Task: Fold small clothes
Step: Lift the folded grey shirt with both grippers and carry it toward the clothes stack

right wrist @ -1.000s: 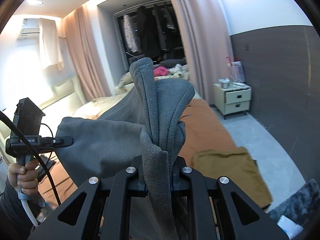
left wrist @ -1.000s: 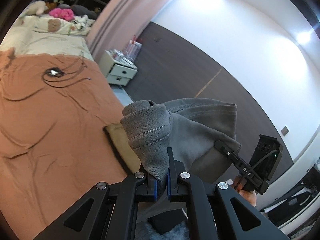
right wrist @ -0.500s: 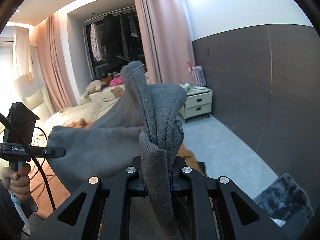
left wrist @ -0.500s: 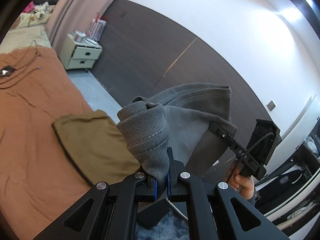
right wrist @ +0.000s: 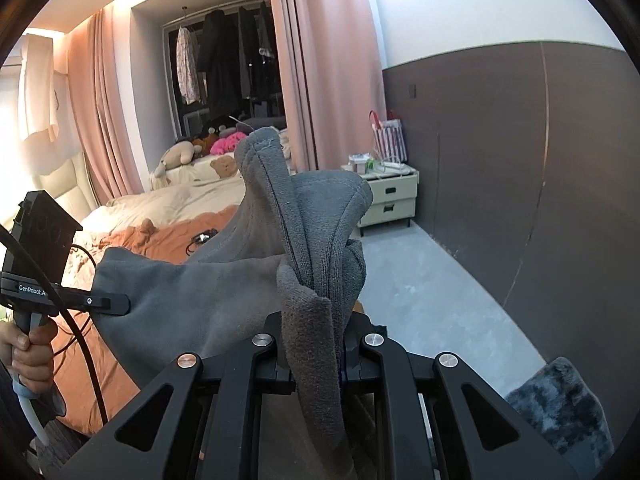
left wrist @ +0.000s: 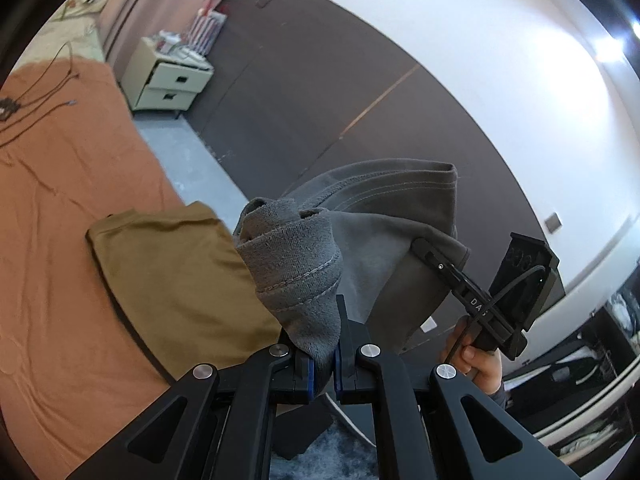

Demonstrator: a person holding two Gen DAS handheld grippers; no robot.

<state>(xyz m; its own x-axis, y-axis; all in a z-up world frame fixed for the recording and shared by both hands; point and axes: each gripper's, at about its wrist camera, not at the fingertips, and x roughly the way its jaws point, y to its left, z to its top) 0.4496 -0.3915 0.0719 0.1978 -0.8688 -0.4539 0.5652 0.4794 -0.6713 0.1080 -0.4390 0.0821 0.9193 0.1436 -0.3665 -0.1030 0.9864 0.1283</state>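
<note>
A grey garment (left wrist: 372, 240) hangs in the air, stretched between both grippers. My left gripper (left wrist: 323, 364) is shut on one bunched hem of it. My right gripper (right wrist: 316, 364) is shut on another bunched edge (right wrist: 316, 232). In the left wrist view the right gripper (left wrist: 472, 300) shows at the right, clamped on the cloth. In the right wrist view the left gripper (right wrist: 108, 302) shows at the left, clamped on the cloth. An olive-brown folded garment (left wrist: 176, 276) lies on the orange bed cover (left wrist: 60, 220) below.
A cream nightstand (left wrist: 168, 84) stands by the dark wall panel; it also shows in the right wrist view (right wrist: 390, 196). Black cables (left wrist: 36, 88) lie on the bed. Grey floor (right wrist: 432, 292) and a dark furry rug (right wrist: 560, 404) lie to the right. Plush toys (right wrist: 204, 152) sit at the bed's head.
Both grippers have swung with the grey garment toward the wall side and foot of the bed. The olive garment now lies closer below the left gripper. Both grips are unchanged.
</note>
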